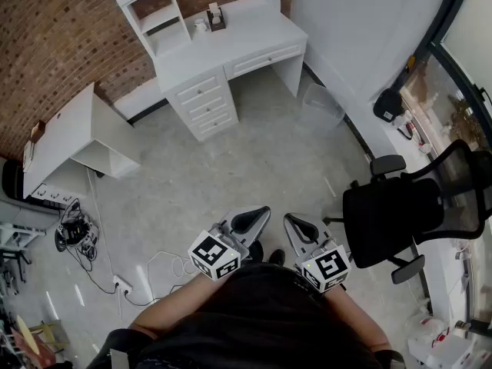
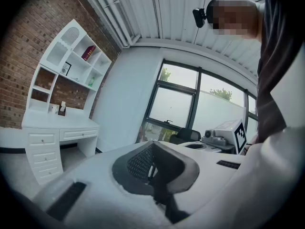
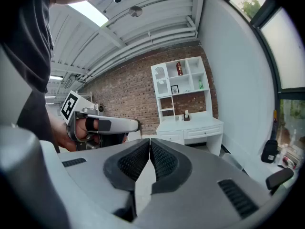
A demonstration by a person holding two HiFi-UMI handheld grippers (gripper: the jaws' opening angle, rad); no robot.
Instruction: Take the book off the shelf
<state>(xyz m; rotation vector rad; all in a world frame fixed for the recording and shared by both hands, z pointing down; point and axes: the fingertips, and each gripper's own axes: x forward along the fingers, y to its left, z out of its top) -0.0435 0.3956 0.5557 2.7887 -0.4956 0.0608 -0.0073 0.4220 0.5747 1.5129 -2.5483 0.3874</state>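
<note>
The book (image 2: 88, 52) is dark red and stands leaning in an upper cubby of the white shelf unit (image 2: 66, 66), far across the room; the right gripper view also shows the book (image 3: 179, 68). In the head view the shelf unit (image 1: 157, 14) is cut off at the top and the book is hidden. My left gripper (image 1: 261, 211) and right gripper (image 1: 290, 218) are held side by side close to the body, far from the shelf. The left gripper (image 2: 153, 144) has its pads together, holding nothing. The right gripper (image 3: 150, 141) is shut and holds nothing.
A white desk (image 1: 231, 41) with drawers stands under the shelf, a small dark box (image 1: 216, 18) on it. A black office chair (image 1: 392, 214) is at the right, a clear bin (image 1: 323, 102) beside the desk, a low white cabinet (image 1: 69, 137) and floor cables (image 1: 84, 244) at the left.
</note>
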